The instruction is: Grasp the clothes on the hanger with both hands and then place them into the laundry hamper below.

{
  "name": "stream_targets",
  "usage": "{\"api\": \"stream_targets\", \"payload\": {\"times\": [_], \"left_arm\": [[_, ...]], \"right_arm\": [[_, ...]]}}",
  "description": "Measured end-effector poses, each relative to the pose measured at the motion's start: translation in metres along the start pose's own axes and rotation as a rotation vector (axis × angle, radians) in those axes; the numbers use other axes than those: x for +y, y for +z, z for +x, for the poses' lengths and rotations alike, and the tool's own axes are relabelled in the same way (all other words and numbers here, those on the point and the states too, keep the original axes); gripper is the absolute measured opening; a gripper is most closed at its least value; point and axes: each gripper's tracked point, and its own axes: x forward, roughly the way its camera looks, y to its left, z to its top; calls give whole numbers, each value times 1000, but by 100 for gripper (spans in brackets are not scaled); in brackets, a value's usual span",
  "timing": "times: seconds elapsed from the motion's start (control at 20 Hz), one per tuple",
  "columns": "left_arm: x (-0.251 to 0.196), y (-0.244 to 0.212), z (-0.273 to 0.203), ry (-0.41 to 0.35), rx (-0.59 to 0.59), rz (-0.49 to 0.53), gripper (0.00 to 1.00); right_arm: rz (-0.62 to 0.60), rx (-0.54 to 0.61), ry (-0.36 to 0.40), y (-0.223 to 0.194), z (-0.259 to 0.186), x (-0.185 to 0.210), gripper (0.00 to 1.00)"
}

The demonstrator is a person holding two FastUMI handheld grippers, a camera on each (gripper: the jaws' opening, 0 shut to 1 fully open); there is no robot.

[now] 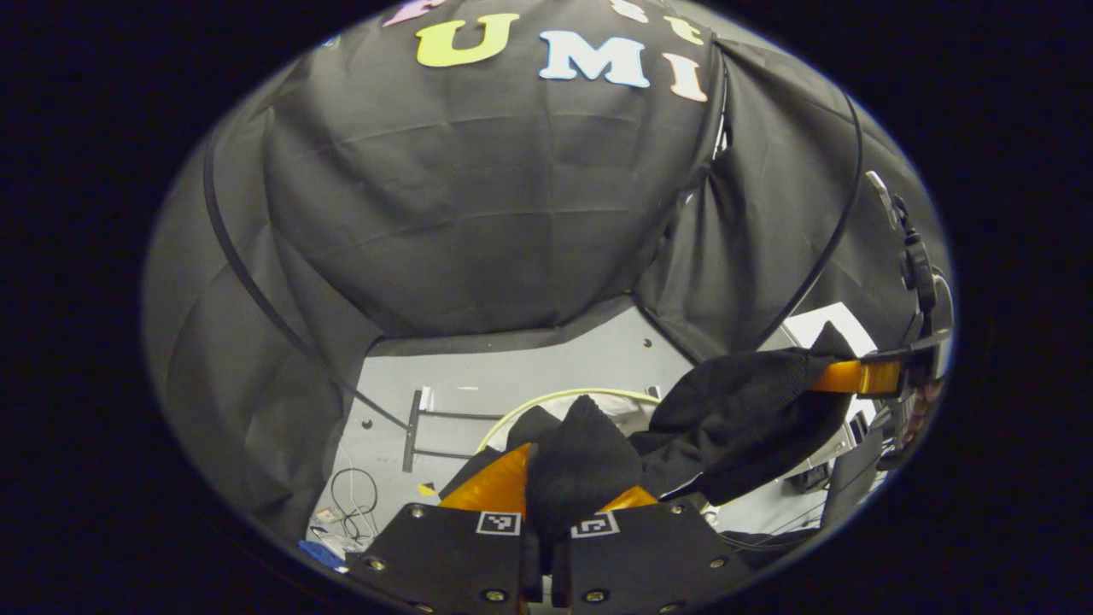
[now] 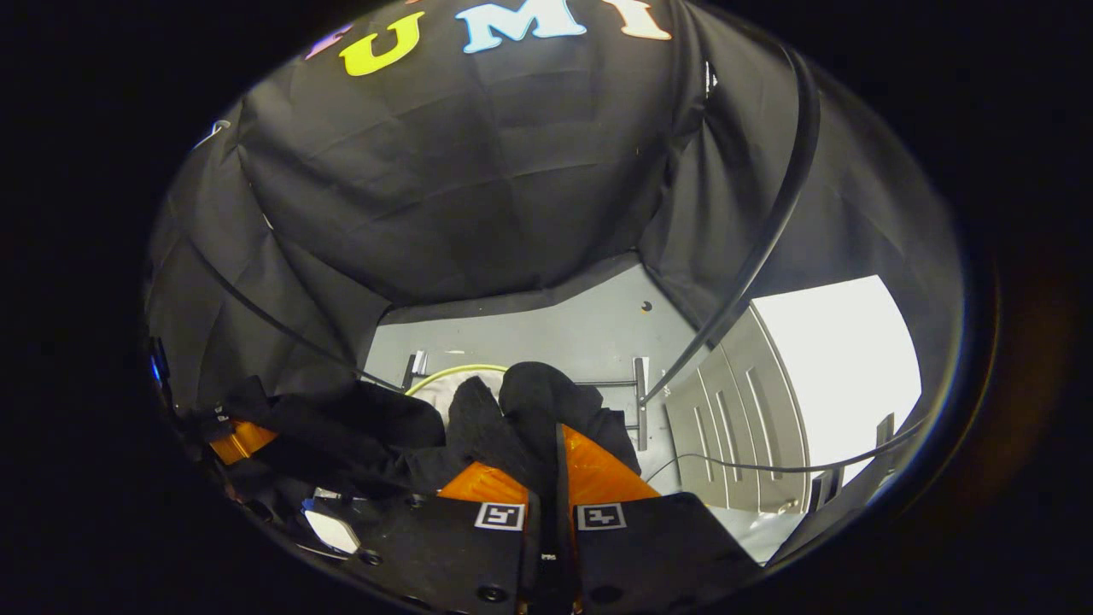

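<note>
Left gripper [image 1: 570, 500]: at the bottom of the left gripper view, fingers drawn close together with a bunch of black cloth pinched between them; both fingers press on the fabric. In the right gripper view it appears far off at the left edge [image 2: 243, 440], again with cloth at its tip.

Right gripper [image 2: 555, 478]: at the bottom of the right gripper view, fingers nearly together, a fold of the cloth clamped between them and bulging above the tips. In the left gripper view it is at the right edge [image 1: 858, 376], a finger reaching into the cloth.

Clothes [image 1: 734, 418]: one black garment, off any hanger, slung between the two grippers. It sags in the middle and hangs in the air above the floor. In the right gripper view it spreads from the near fingers across to the left [image 2: 376, 444].

Hamper [image 1: 564, 397]: a pale yellow-green rim with a light lining inside, low and behind the cloth in the left gripper view, partly hidden by it. In the right gripper view its rim [image 2: 452, 371] curves just behind the garment. The garment is above and in front of it; whether any fabric touches the rim cannot be told.

Floor [image 1: 546, 359]: grey, with a dark metal frame [image 1: 414, 427] lying on it near the hamper and loose cables [image 1: 354, 495] to the left.

Hand [image 1: 918, 410]: partly seen behind the right gripper at the far right edge.
</note>
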Motion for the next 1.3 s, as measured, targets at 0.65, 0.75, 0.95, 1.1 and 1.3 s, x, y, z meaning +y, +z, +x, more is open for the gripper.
{"api": "stream_targets", "payload": {"times": [0.65, 0.75, 0.95, 1.1, 1.3], "left_arm": [[6, -21, -1, 30, 45, 1, 14], [8, -22, -6, 34, 39, -12, 29], [19, -24, -19, 66, 28, -28, 85], [23, -28, -19, 98, 18, -23, 98], [25, -29, -47, 105, 1, -19, 98]], "right_arm": [[-69, 77, 24, -22, 5, 9, 43], [-80, 76, 46, -21, 2, 15, 56], [-104, 57, 31, -18, -4, 12, 93], [-97, 41, 23, -14, -10, 10, 98], [-87, 10, 4, -5, -20, 3, 94]]}}
